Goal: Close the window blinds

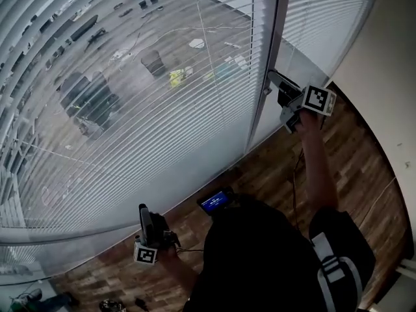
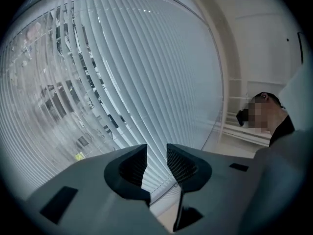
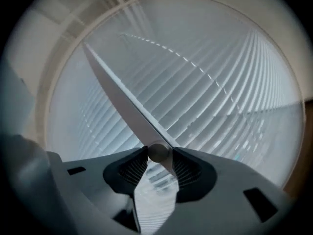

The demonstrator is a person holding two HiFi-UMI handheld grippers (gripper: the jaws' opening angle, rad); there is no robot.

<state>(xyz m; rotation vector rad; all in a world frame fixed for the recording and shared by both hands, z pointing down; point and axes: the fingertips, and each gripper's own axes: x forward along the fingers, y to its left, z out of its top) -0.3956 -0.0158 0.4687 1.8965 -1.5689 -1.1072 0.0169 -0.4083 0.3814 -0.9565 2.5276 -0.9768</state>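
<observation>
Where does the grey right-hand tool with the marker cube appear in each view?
Head view: upper right, grey right-hand tool at the dark gap between blinds.
Left gripper view: not in it.
Right gripper view: the tool fills bottom centre, shut on a pale round wand.
Shared landmark: white slatted blinds.

A wood-plank floor (image 1: 273, 168) meets a white wall (image 1: 390, 77) along its right edge. A small device with a lit blue screen (image 1: 216, 201) shows over the floor's middle. Dark clutter (image 1: 39, 299) lies at its lower-left corner.
</observation>
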